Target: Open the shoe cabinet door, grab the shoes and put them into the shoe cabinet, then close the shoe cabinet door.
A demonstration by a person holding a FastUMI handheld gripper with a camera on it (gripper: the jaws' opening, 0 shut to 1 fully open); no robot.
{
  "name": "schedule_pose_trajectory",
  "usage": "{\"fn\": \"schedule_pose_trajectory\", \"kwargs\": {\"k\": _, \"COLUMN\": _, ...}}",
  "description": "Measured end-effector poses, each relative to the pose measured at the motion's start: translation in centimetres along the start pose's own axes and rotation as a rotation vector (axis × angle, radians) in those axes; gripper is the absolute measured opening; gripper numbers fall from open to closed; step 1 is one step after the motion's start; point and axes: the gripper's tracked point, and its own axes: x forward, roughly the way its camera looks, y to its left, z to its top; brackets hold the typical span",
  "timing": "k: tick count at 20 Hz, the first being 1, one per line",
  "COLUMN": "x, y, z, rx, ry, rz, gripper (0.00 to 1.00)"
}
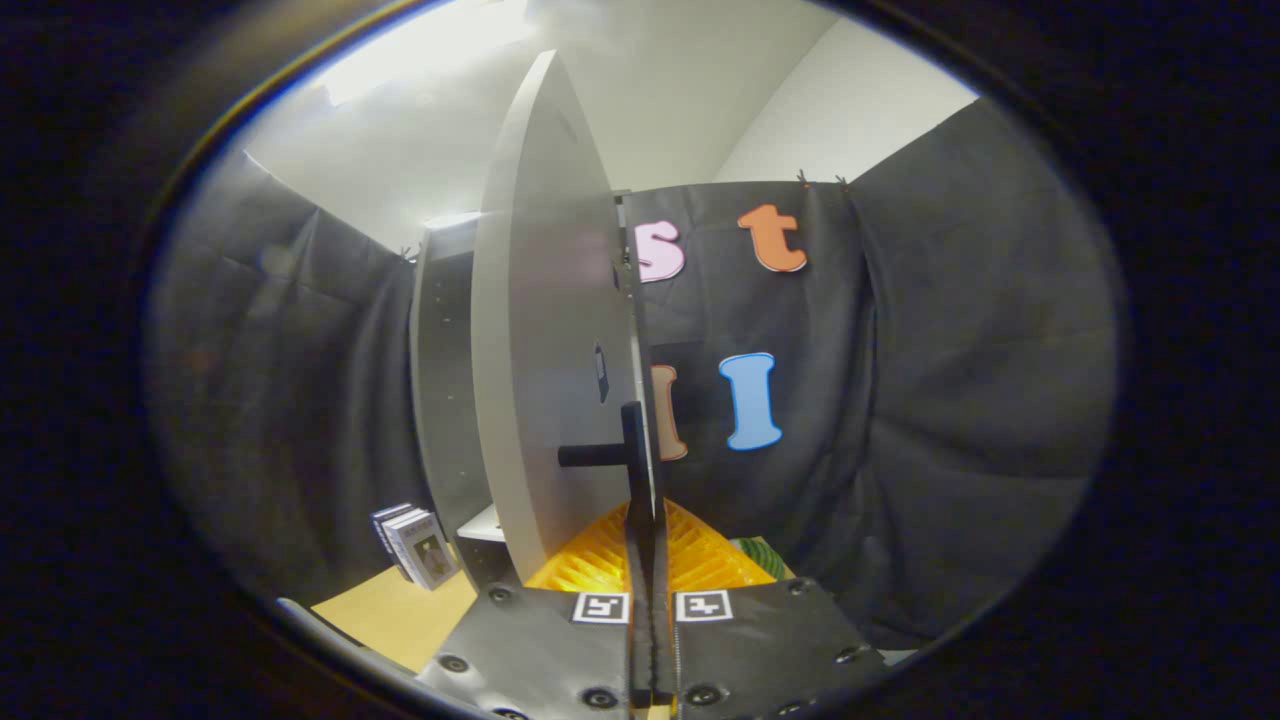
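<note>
Books (415,545) stand on table (400,612), left of cabinet (445,380). Door (545,330) swung open, edge-on, blocks view inside. Claw (647,520) pinched together on black handle (632,450) at door edge. Green thing (762,556) low, just right of fingers.
</note>
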Motion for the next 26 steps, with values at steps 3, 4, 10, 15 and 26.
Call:
{"fn": "schedule_pose_trajectory", "kwargs": {"k": 3, "x": 0.1, "y": -1.3, "z": -0.1, "rx": 0.007, "ry": 0.010, "rz": -0.003, "gripper": 0.02}}
{"fn": "schedule_pose_trajectory", "kwargs": {"k": 4, "x": 0.1, "y": -1.4, "z": 0.0, "rx": -0.002, "ry": 0.014, "rz": 0.002, "gripper": 0.02}}
{"fn": "schedule_pose_trajectory", "kwargs": {"k": 10, "x": -1.4, "y": -3.4, "z": -0.4, "rx": -0.027, "ry": 0.033, "rz": -0.022, "gripper": 0.02}}
{"fn": "schedule_pose_trajectory", "kwargs": {"k": 15, "x": -3.0, "y": -3.3, "z": 0.1, "rx": -0.040, "ry": 0.018, "rz": -0.004, "gripper": 0.06}}
{"fn": "schedule_pose_trajectory", "kwargs": {"k": 26, "x": -7.8, "y": 3.9, "z": 1.9, "rx": -0.050, "ry": -0.087, "rz": 0.125, "gripper": 0.03}}
